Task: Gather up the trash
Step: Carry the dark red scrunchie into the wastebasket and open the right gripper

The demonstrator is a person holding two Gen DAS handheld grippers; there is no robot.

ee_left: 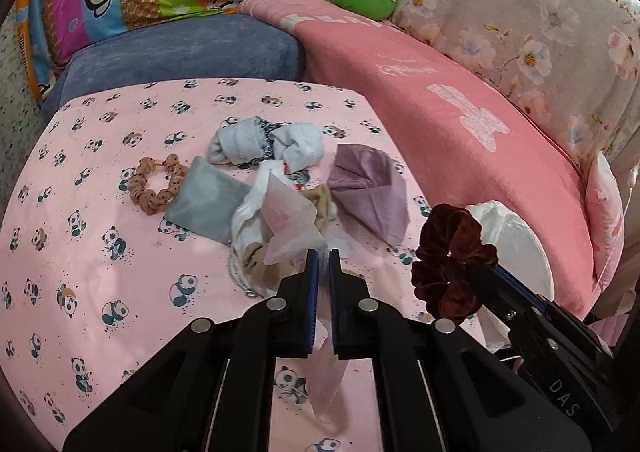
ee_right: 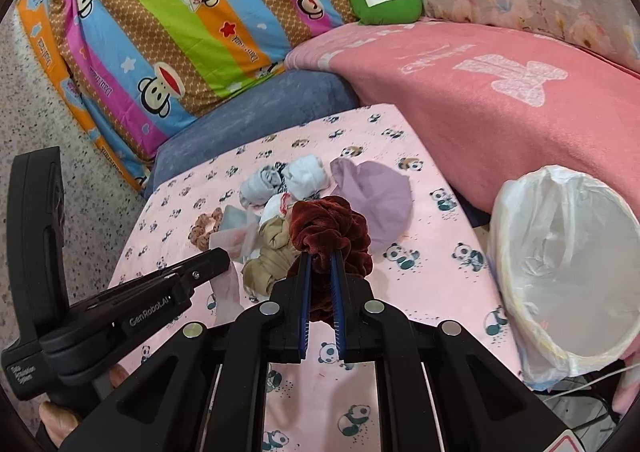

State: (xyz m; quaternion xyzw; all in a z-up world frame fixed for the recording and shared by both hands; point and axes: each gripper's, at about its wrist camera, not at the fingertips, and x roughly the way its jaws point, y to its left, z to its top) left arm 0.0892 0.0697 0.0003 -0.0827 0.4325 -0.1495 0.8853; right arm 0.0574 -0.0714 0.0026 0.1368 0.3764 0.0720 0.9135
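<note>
My left gripper [ee_left: 323,252] pinches a thin, translucent pink-tinged wrapper [ee_left: 289,223], its crinkled sheet fanning out beyond my fingertips while a limp tail of it hangs down between the two blue-padded fingers. My right gripper [ee_right: 320,254] is clamped on a dark red velvet scrunchie [ee_right: 330,230], the plush ruffled ring bunched around and ahead of the finger pads.

Both tools hang over a pink cloth printed with small pandas [ee_left: 100,252]. Just ahead of my left fingertips lies a heap of soft things: a tan knotted stocking [ee_right: 269,256], rolled white-grey socks [ee_left: 266,144], a flat grey fabric pouch [ee_left: 206,202] and, ahead and to the left, a brown ruffled hair tie [ee_left: 154,182] lying as an open ring. A crumpled lilac cloth [ee_left: 370,192] sits ahead and to the right of my left gripper, just behind the scrunchie as my right gripper sees it.

To the right of my right gripper stands a round white bin [ee_right: 568,272] lined with a filmy, wrinkled plastic bag, its mouth open towards me. Beyond it lies a fuzzy coral-pink blanket [ee_right: 500,112]; farther back are a blue velour cushion [ee_left: 188,52], a striped monkey-print pillow [ee_right: 180,32] and a green plush cushion [ee_right: 386,0].
</note>
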